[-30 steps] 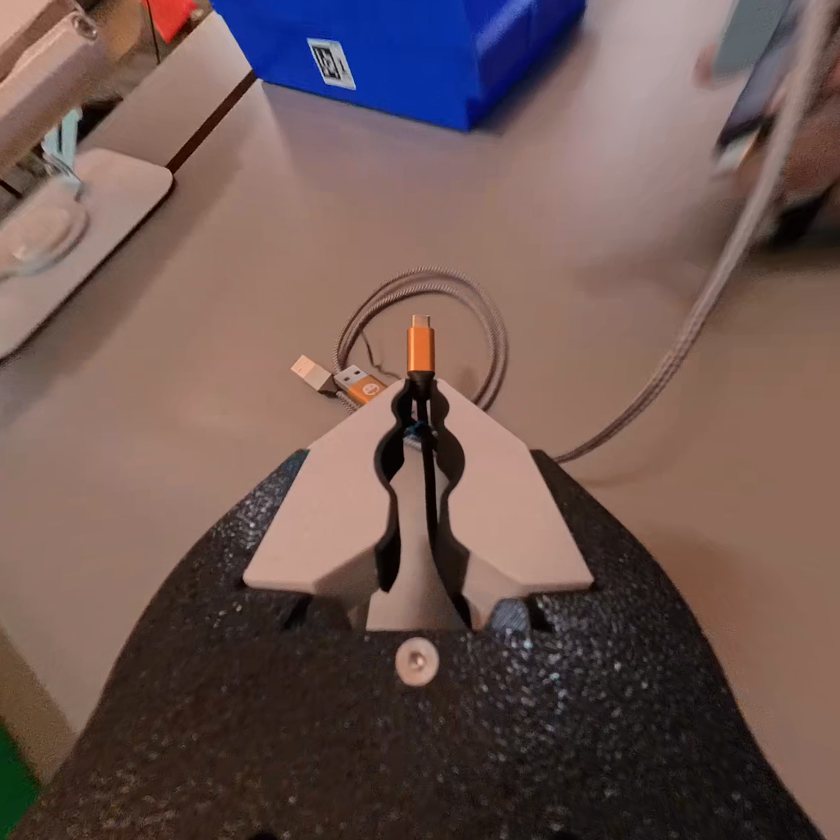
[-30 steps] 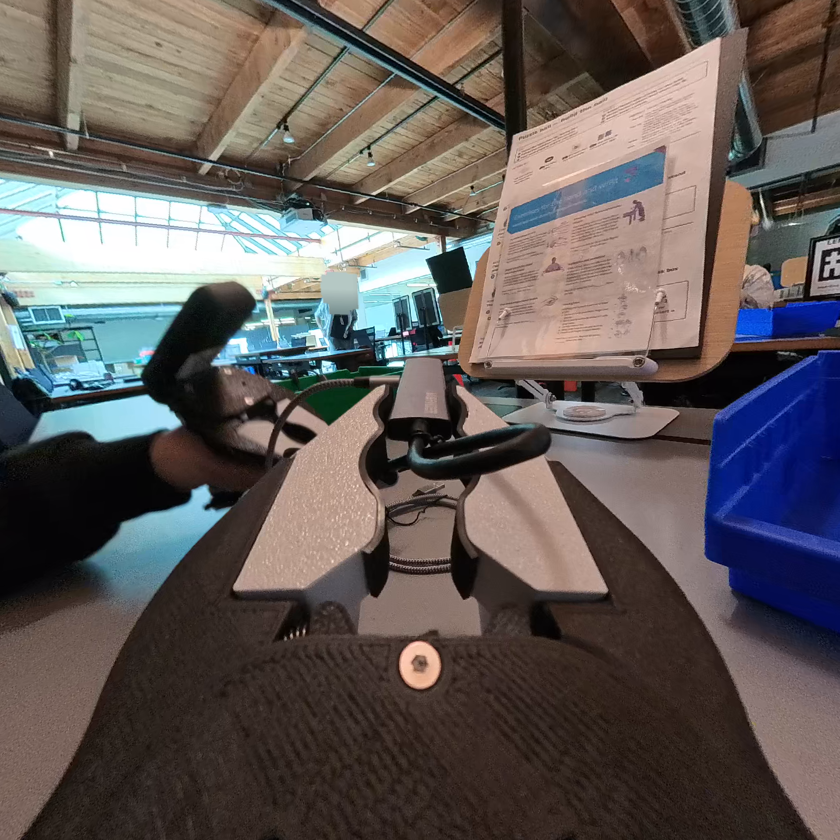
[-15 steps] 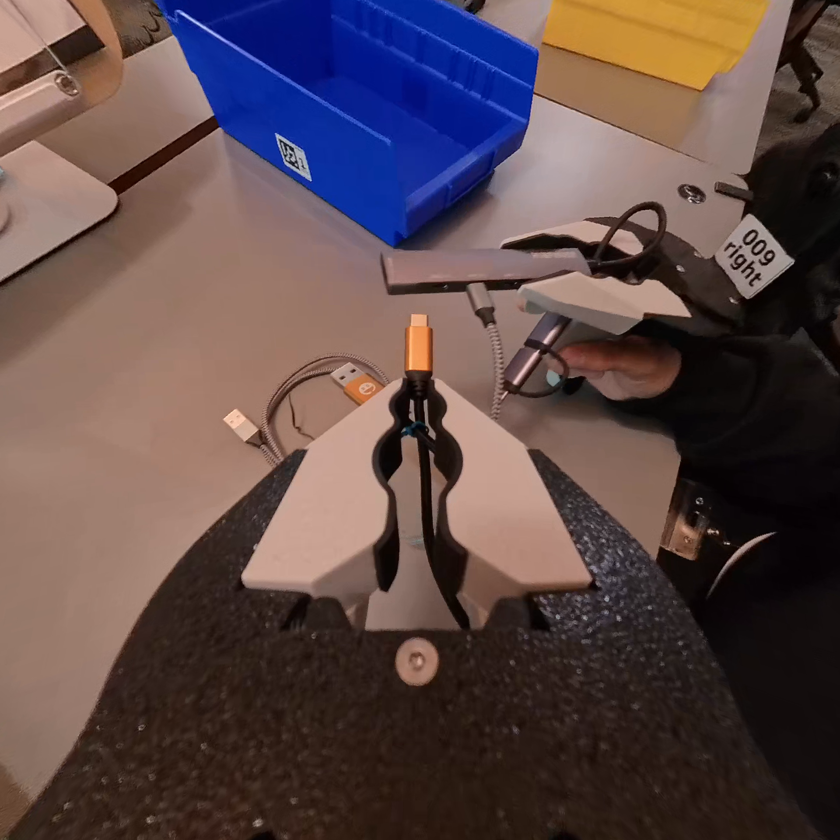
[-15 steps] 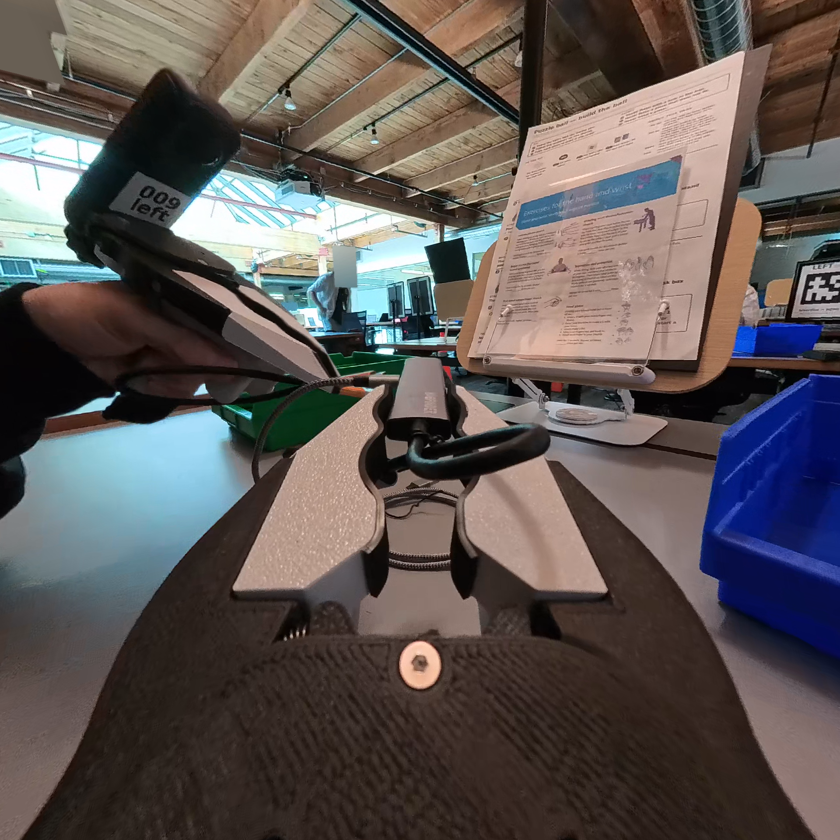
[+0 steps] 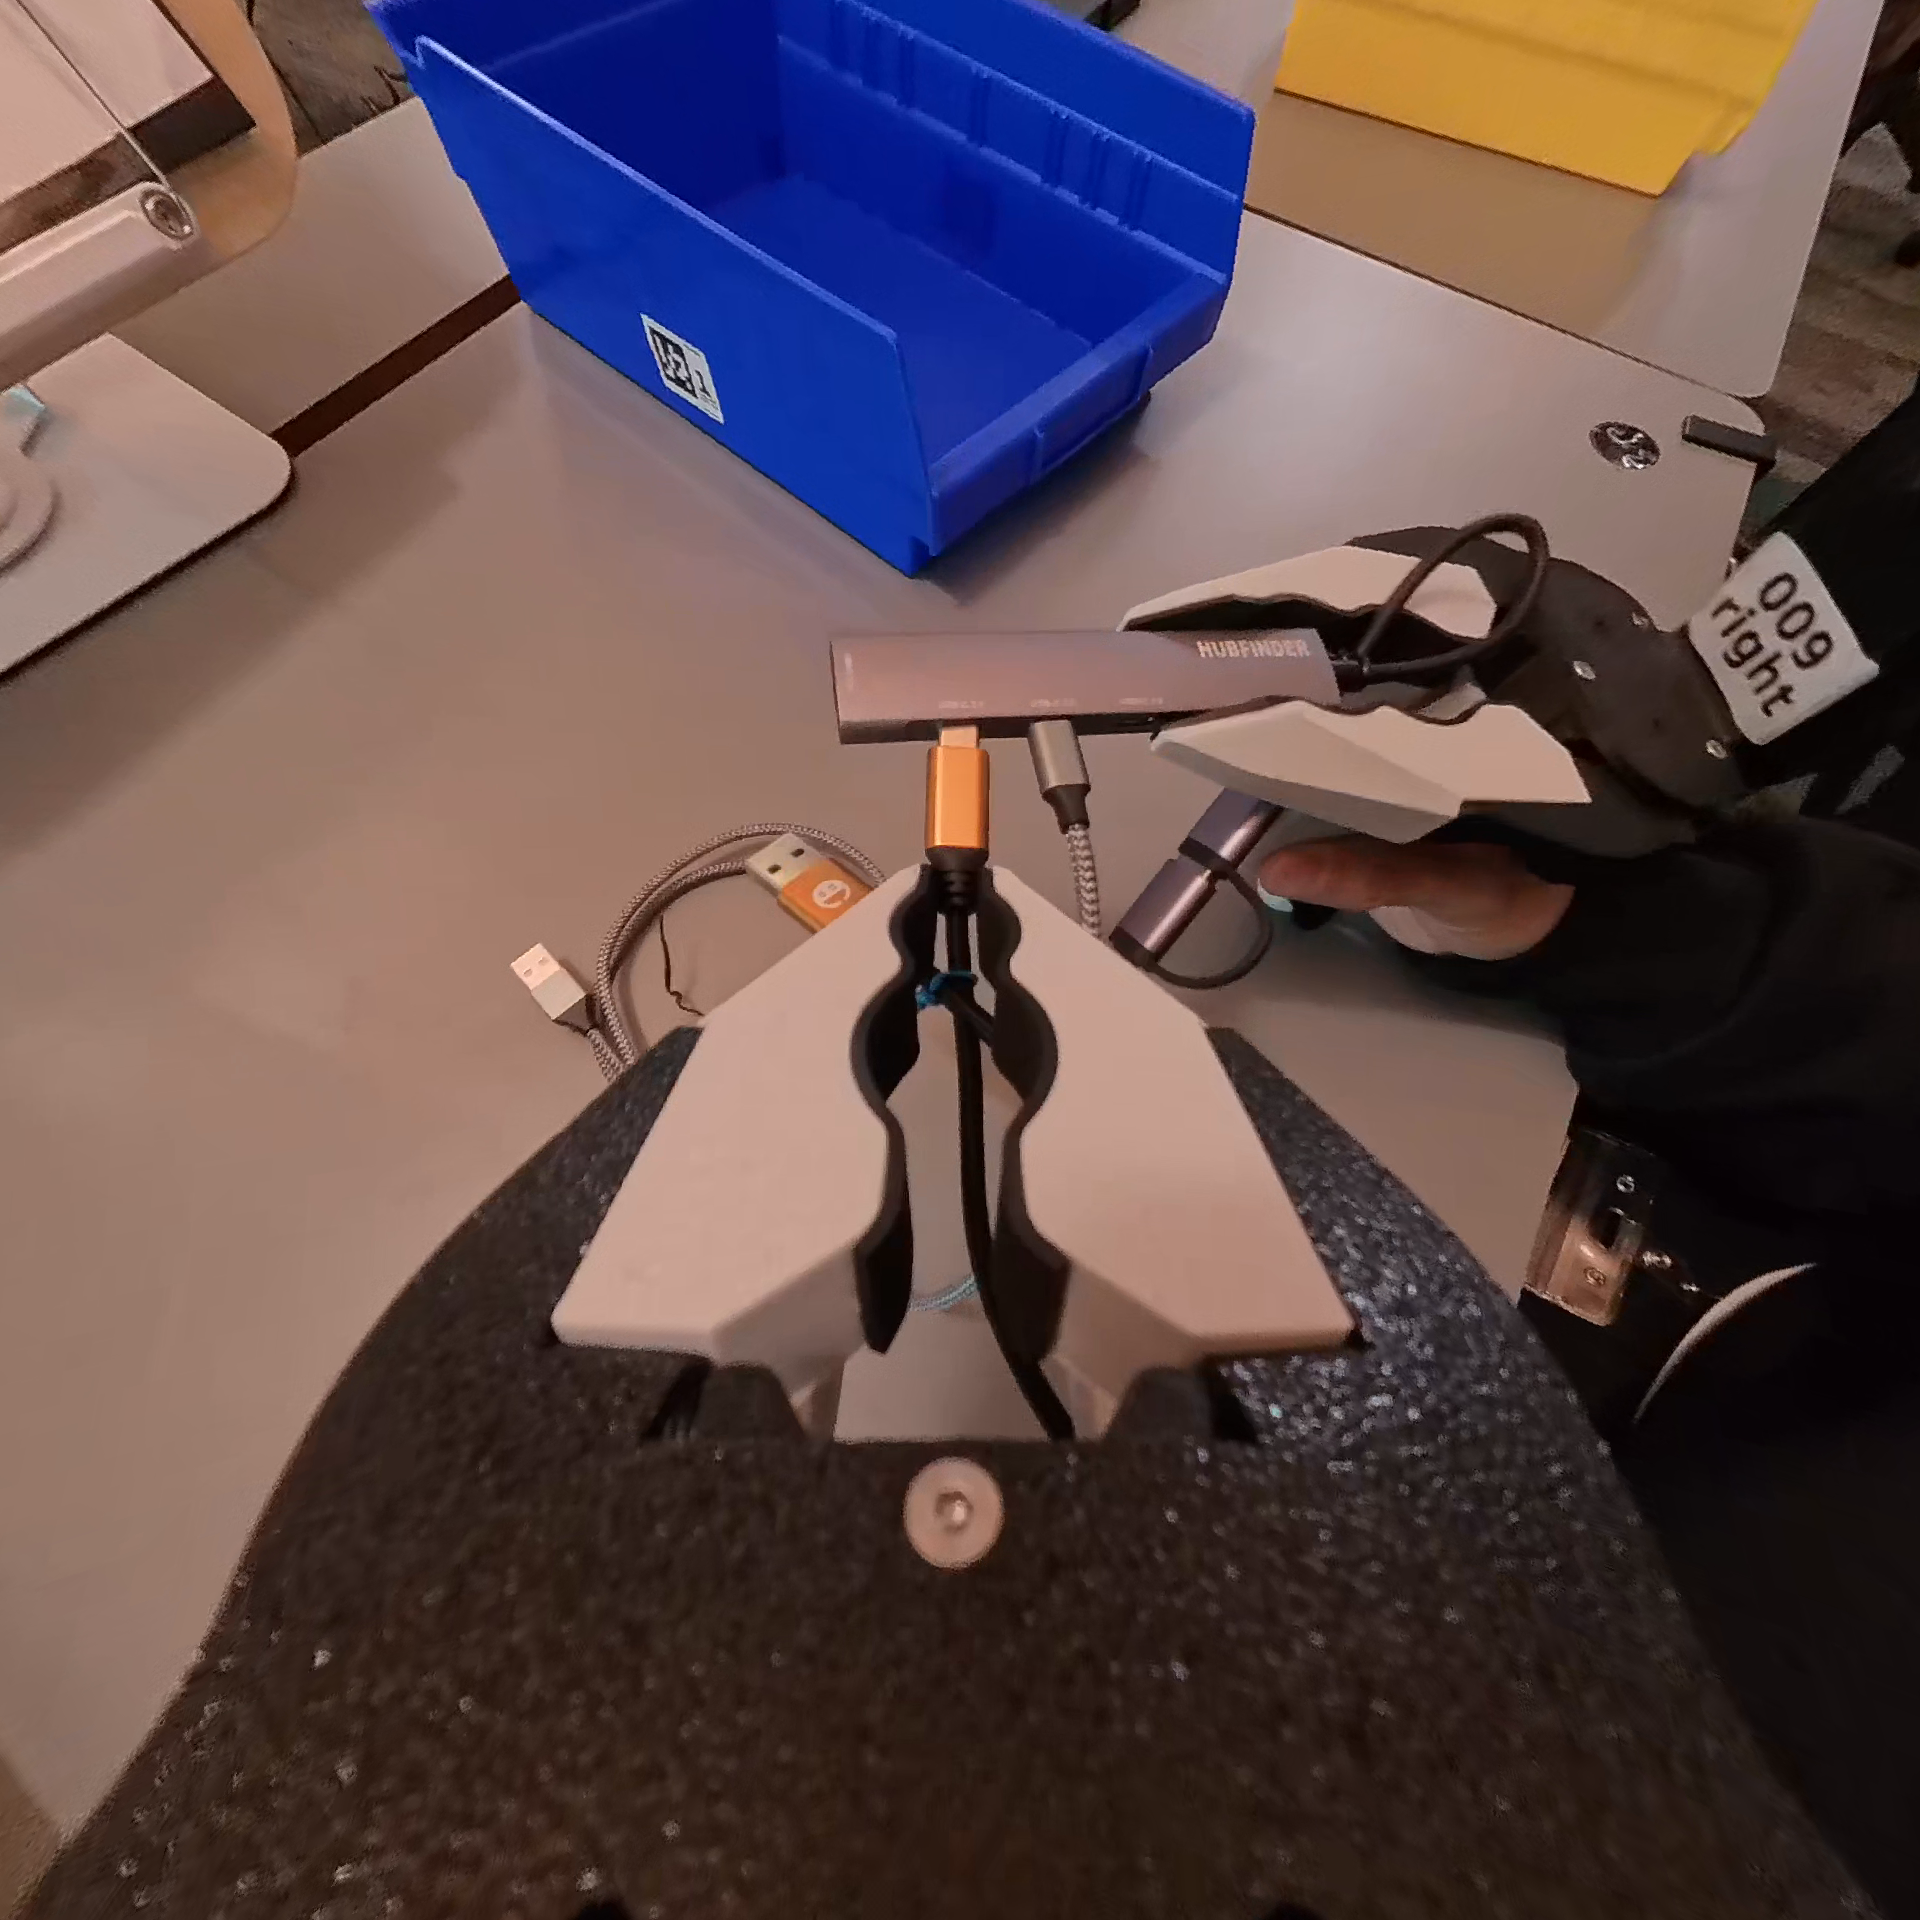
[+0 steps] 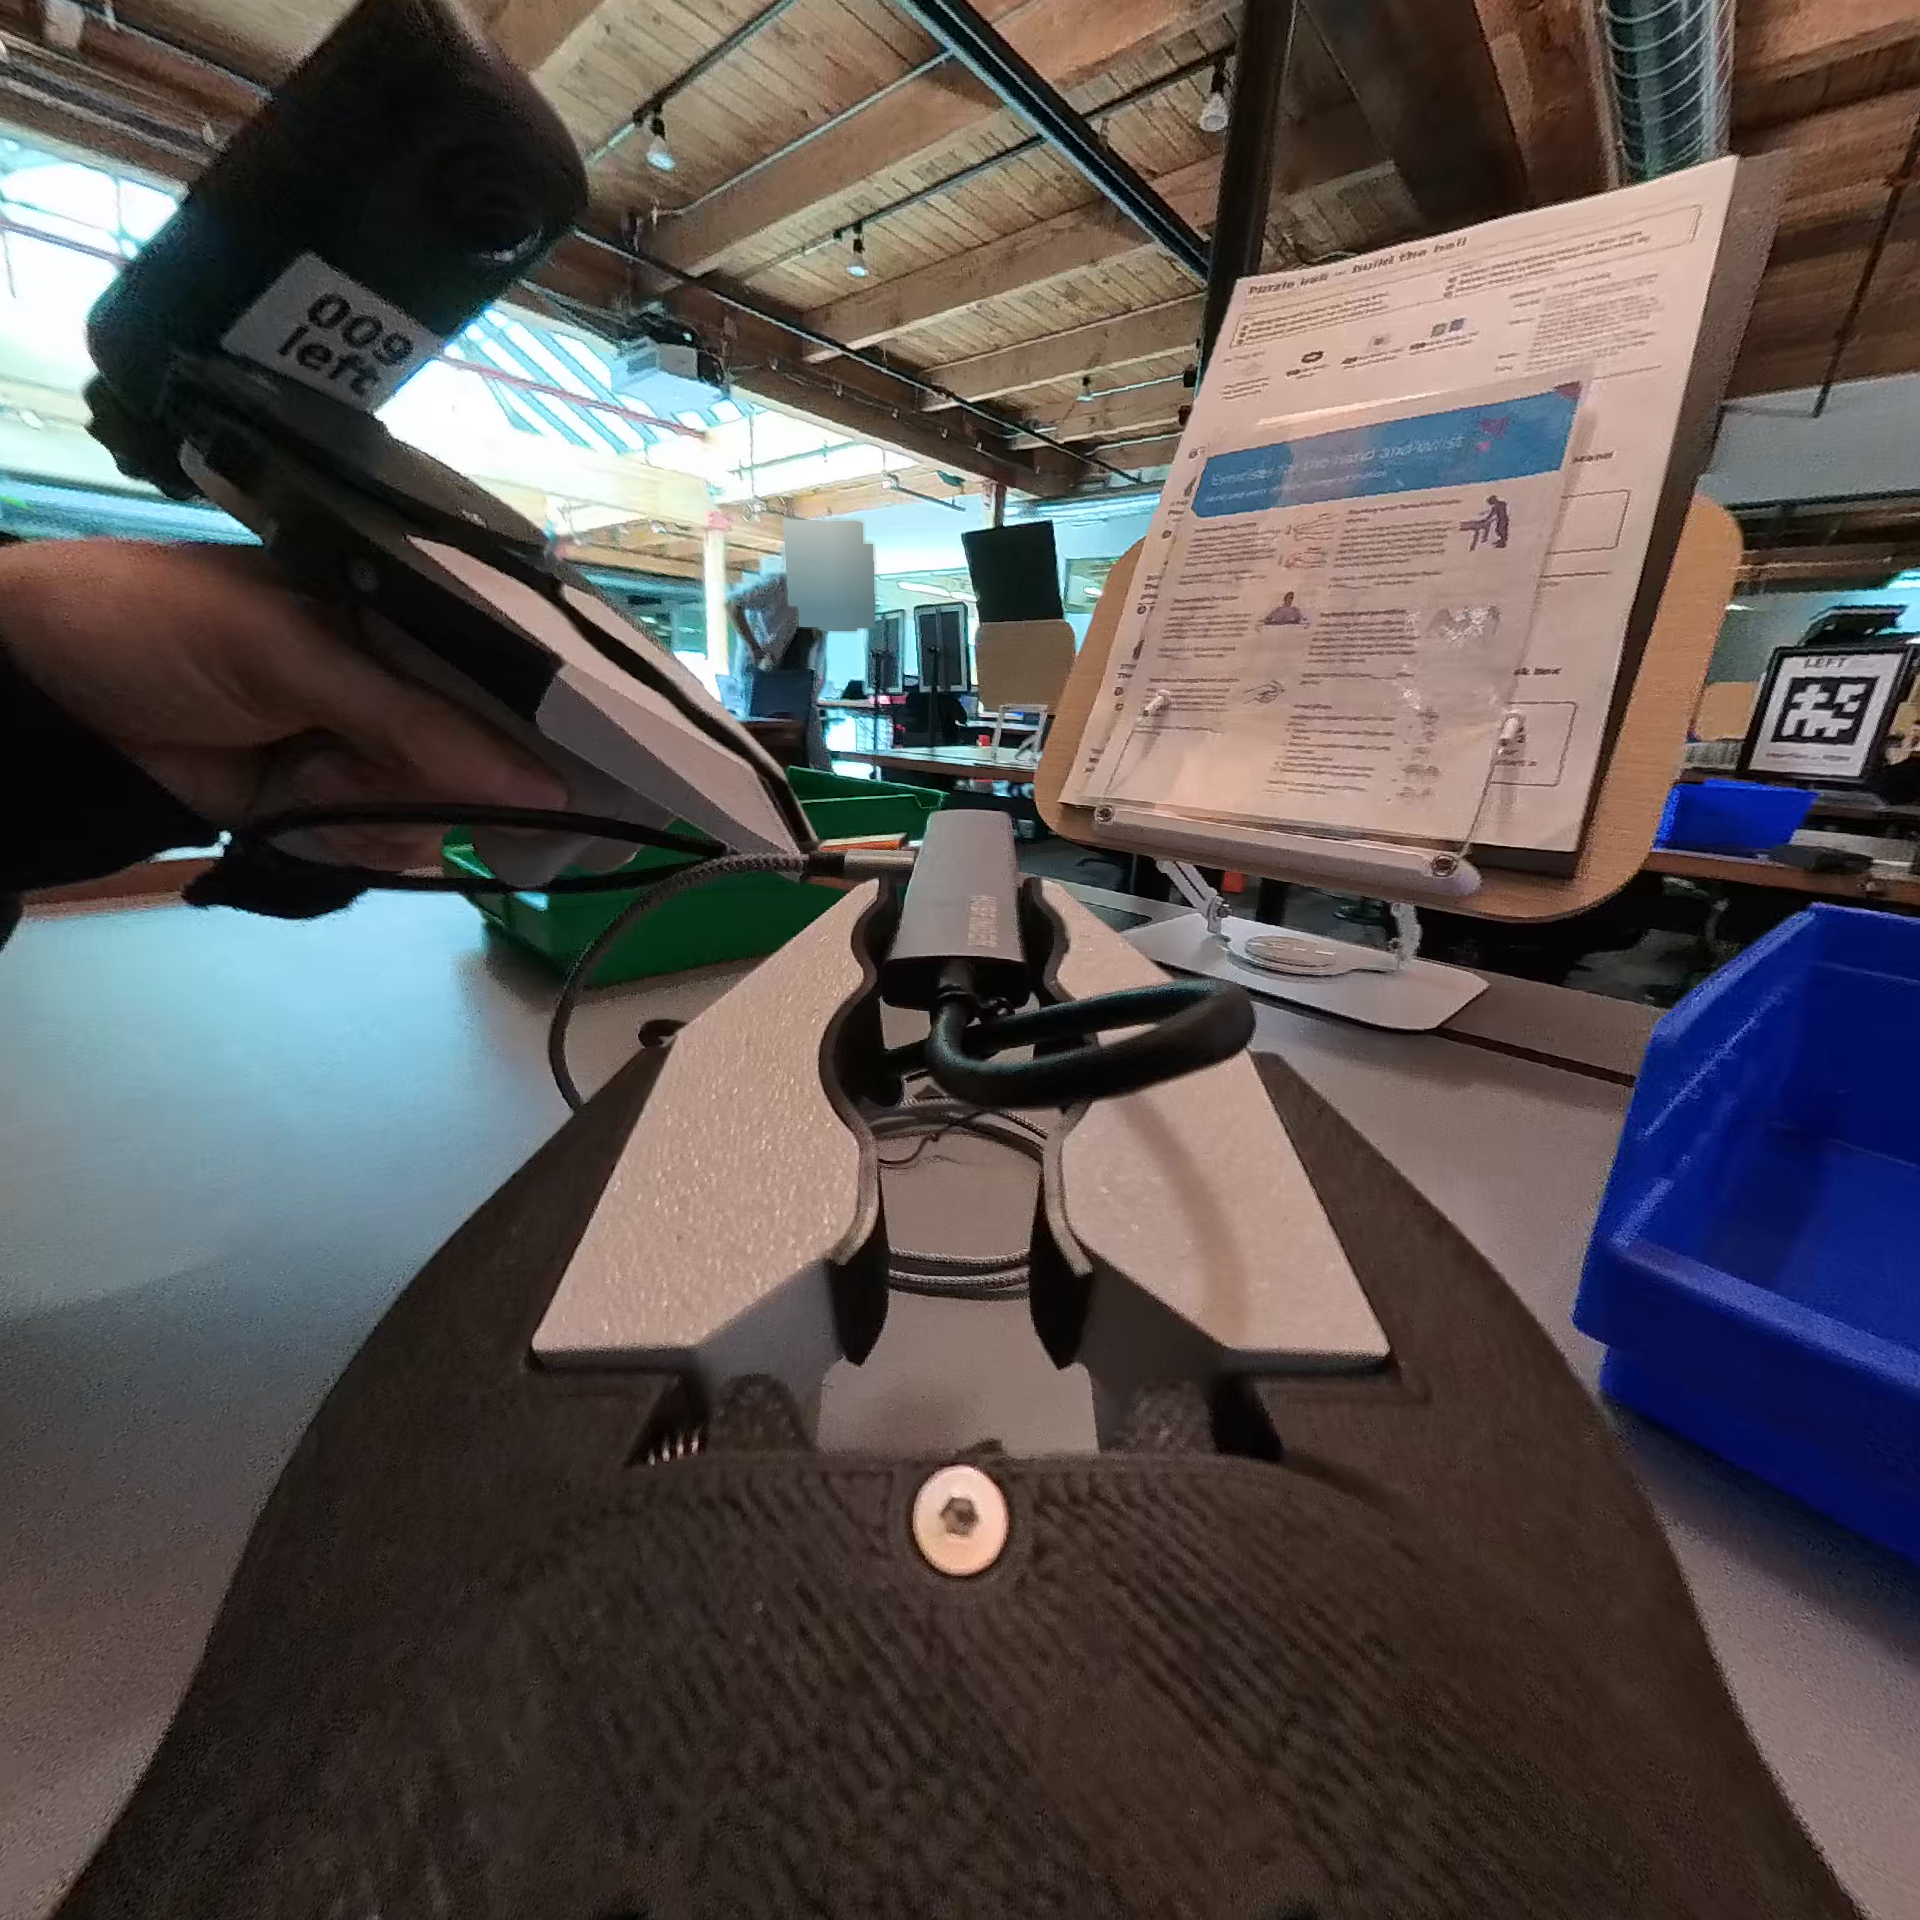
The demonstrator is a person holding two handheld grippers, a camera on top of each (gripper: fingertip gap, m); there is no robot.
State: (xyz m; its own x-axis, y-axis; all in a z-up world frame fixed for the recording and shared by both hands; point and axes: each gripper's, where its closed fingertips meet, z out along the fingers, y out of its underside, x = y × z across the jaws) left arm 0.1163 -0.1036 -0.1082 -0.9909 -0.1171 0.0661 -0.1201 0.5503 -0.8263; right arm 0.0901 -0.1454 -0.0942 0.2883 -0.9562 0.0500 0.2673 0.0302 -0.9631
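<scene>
Left gripper (image 5: 958, 883): 2 matte grey wedge fingers with wavy black inner edges, on a speckled black foam-like body. Pinched tight on a thin black cable (image 5: 971, 1143) just behind its orange metal plug (image 5: 958, 798); the plug's silver tip sits at a port on the hub's near edge, how deep it goes I cannot tell.

Right gripper (image 6: 958, 920): same build, clamped on 1 end of a slim dark grey USB hub (image 5: 1081, 681), a flat metal bar held level above the table (image 5: 416, 727). A stiff black pigtail cord (image 6: 1091, 1039) loops from the gripped end.

1 grey plug (image 5: 1057, 758) on a braided cable already sits in the next port. On the smooth grey table behind the left fingers: 1 orange USB-A plug (image 5: 805, 878), 1 white plug (image 5: 549, 979), coiled braided cable.

Around: 1 open blue plastic bin (image 5: 831, 260) beyond the hub; 1 yellow bin (image 5: 1538, 83) farther back; 1 green bin (image 6: 665, 914); 1 document stand (image 6: 1382, 644) with printed sheets.
</scene>
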